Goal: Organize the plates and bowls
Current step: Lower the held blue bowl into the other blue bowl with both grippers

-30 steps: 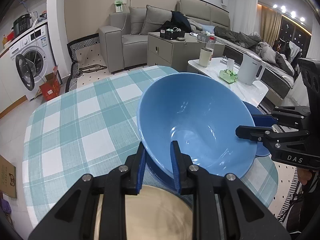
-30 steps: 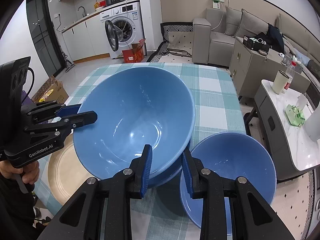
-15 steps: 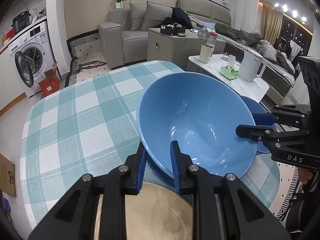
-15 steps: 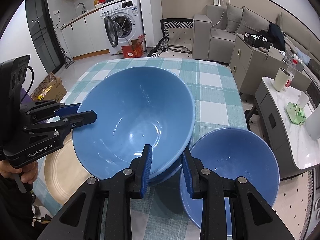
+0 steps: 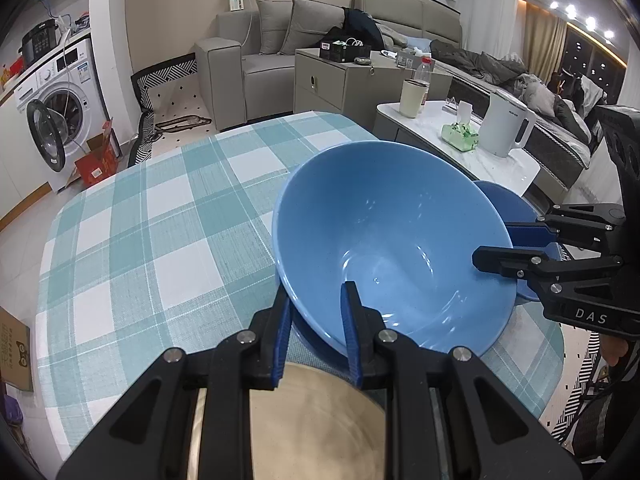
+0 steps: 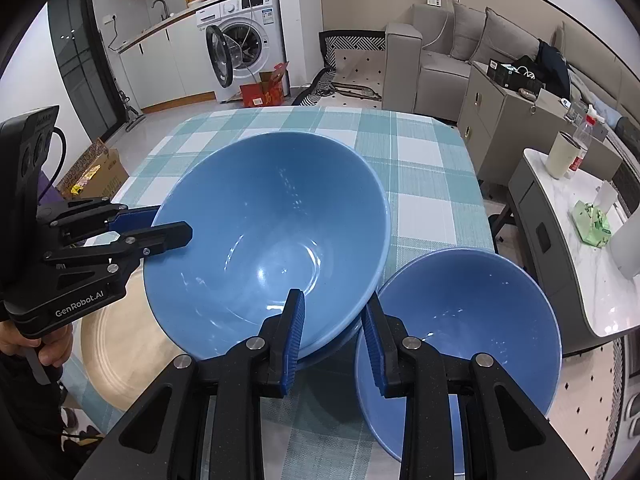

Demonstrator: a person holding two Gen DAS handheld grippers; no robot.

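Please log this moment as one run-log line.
left gripper: shut on large light-blue ceramic bowl rim | right gripper: shut on opposite rim | smaller blue bowl, tan plate: on table

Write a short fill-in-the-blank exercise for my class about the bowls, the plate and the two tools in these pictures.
1. The big bowl is gripped at its rim by ____ tools.
2. The tablecloth has a ____ pattern.
3. The small bowl is ____ in colour.
4. The plate lies beside the left tool, and its colour is ____.

Missing words: two; checked; blue; beige
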